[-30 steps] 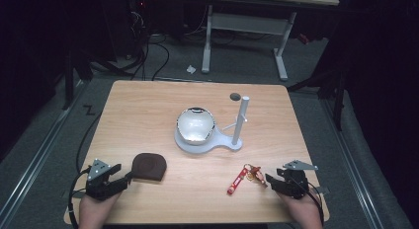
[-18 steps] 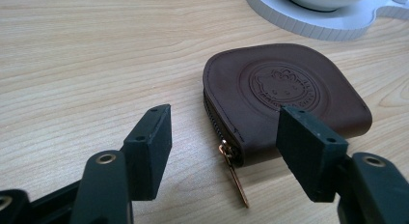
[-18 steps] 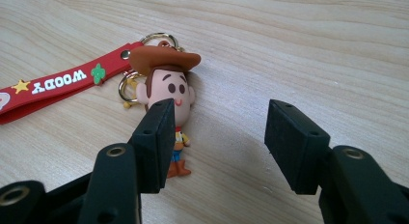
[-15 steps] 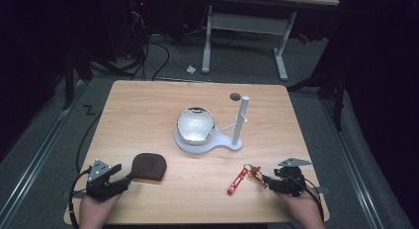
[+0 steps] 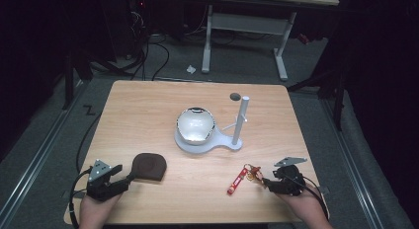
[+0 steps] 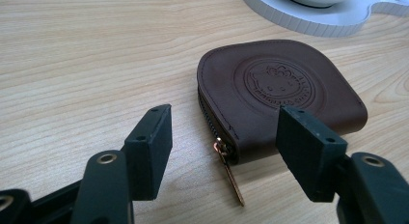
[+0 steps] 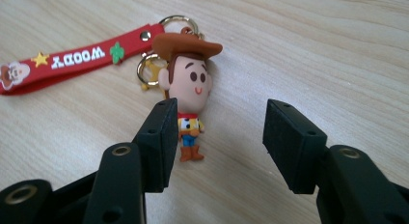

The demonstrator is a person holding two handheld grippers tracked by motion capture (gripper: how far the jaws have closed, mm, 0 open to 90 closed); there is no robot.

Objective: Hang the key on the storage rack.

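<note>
Lying flat on the wooden table [image 5: 148, 105], the brown leather pouch [image 6: 279, 89] bore an embossed cat face, its zipper pull [image 6: 231, 175] between your left gripper's [image 6: 224, 147] parted jaws. Your right gripper [image 7: 217, 137] gaped beside the cowboy keychain [image 7: 188, 89] with its red "WOODY" strap [image 7: 77, 60].

A brown leather coin pouch [image 6: 279, 91], embossed with a Hello Kitty face, lies flat near the table's front left, zipped shut with its brass zipper pull [image 6: 231, 173] resting on the wood. Front right lies a Woody keychain [image 7: 185, 96]: the cowboy figure on its back, joined by gold rings to a red "WOODY" strap [image 7: 72, 62].
</note>
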